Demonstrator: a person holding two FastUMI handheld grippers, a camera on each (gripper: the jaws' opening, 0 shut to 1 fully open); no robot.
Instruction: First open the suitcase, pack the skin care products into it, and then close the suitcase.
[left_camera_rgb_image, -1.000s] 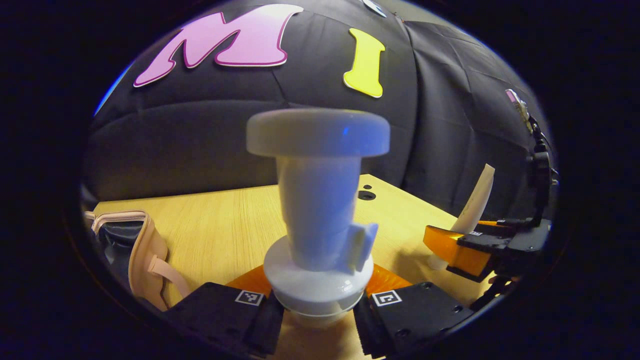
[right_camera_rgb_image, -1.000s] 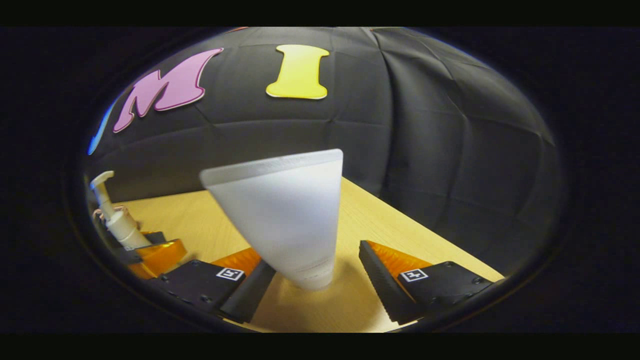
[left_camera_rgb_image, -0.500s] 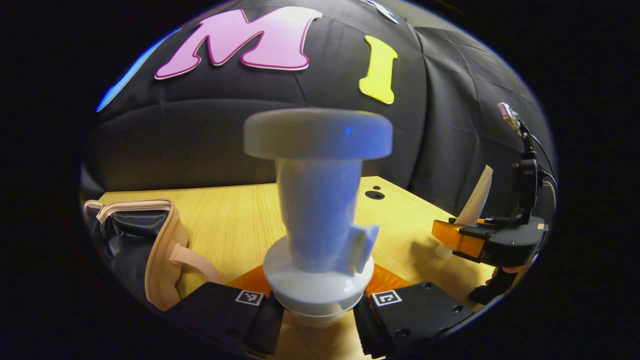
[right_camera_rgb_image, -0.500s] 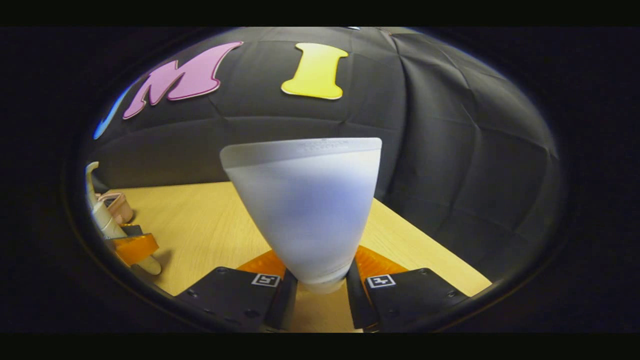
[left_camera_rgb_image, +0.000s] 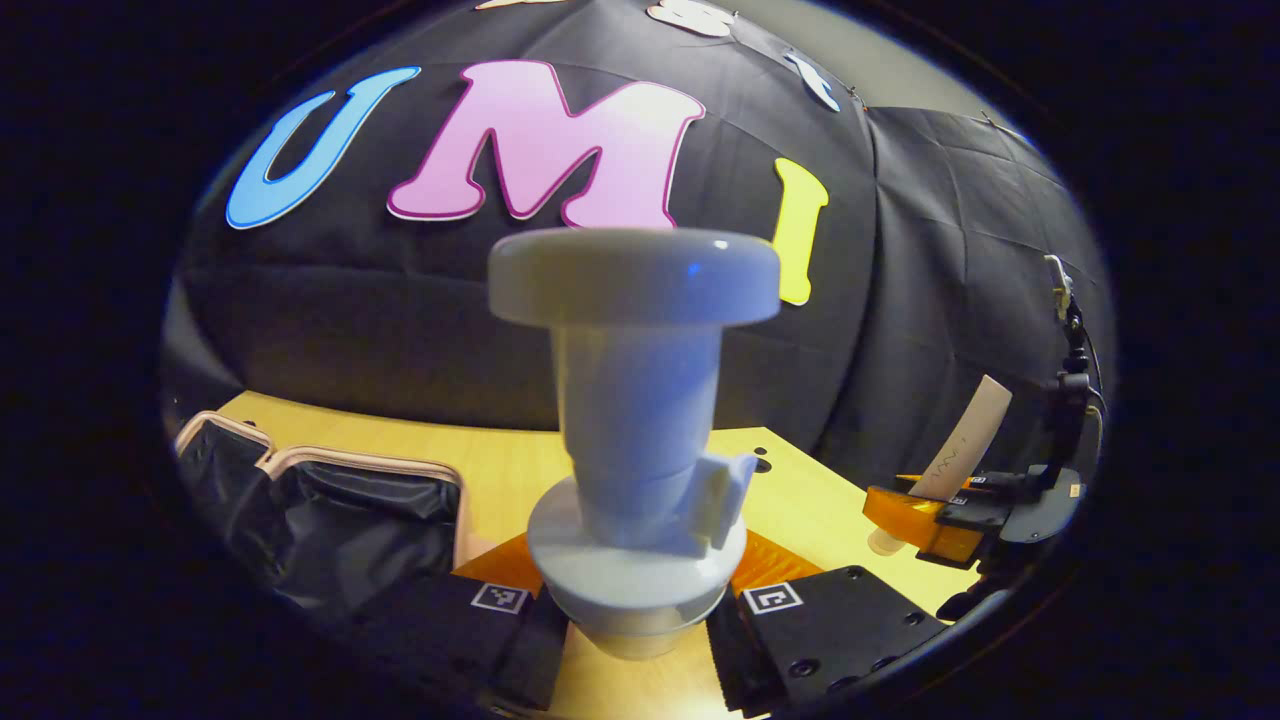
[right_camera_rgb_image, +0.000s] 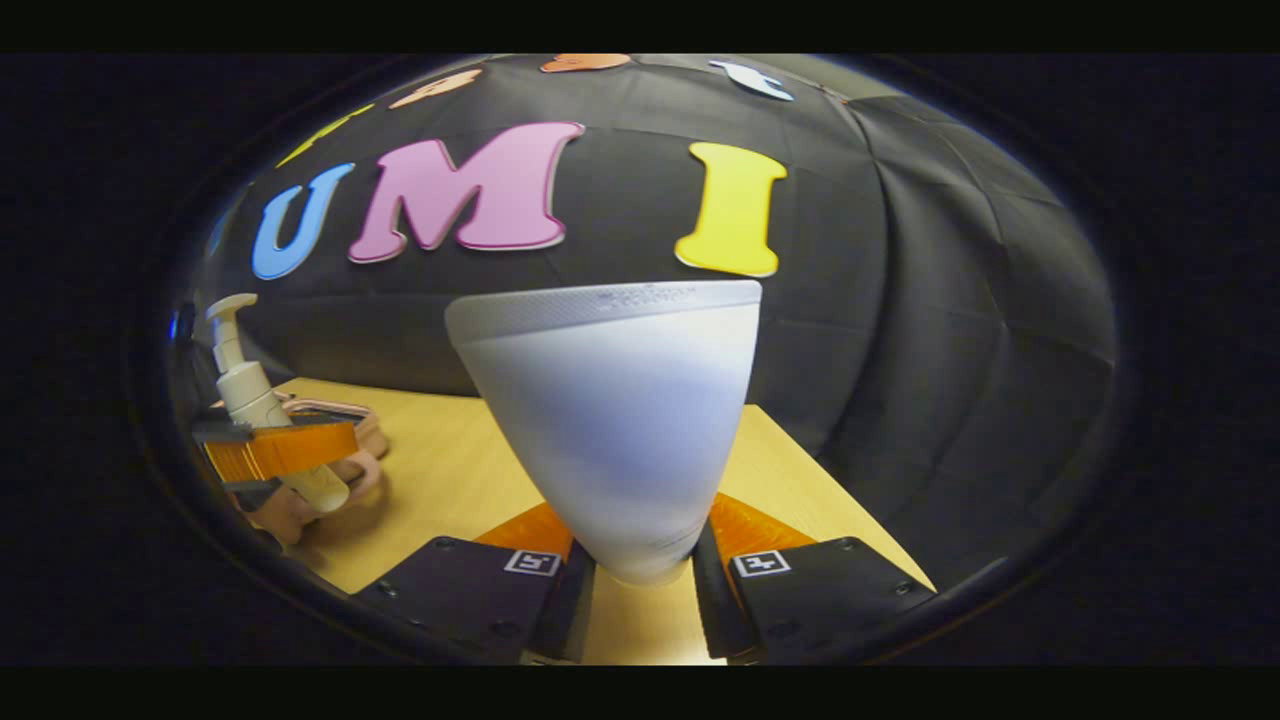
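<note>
My left gripper (left_camera_rgb_image: 636, 640) is shut on a white pump bottle (left_camera_rgb_image: 636, 420), held upright above the wooden table (left_camera_rgb_image: 800, 510). The open suitcase (left_camera_rgb_image: 330, 520), pink-rimmed with dark lining, lies low at the left of the left gripper view. My right gripper (right_camera_rgb_image: 640, 585) is shut on a white squeeze tube (right_camera_rgb_image: 610, 410), its crimped end up. In the left gripper view the right gripper (left_camera_rgb_image: 950, 515) and its tube (left_camera_rgb_image: 965, 445) hang at the far right. In the right gripper view the left gripper (right_camera_rgb_image: 280, 450) carries the pump bottle (right_camera_rgb_image: 245, 385) over the suitcase (right_camera_rgb_image: 330, 440).
The black cloth wall stands close behind the table on the far side and the right. Bare table top (right_camera_rgb_image: 460, 480) lies between the two grippers. A small dark hole (left_camera_rgb_image: 763, 465) marks the table near its far corner.
Both grippers have risen off the table with their items. The right gripper closed on the tube. The left gripper has moved toward the suitcase, which now shows more of its dark inside.
</note>
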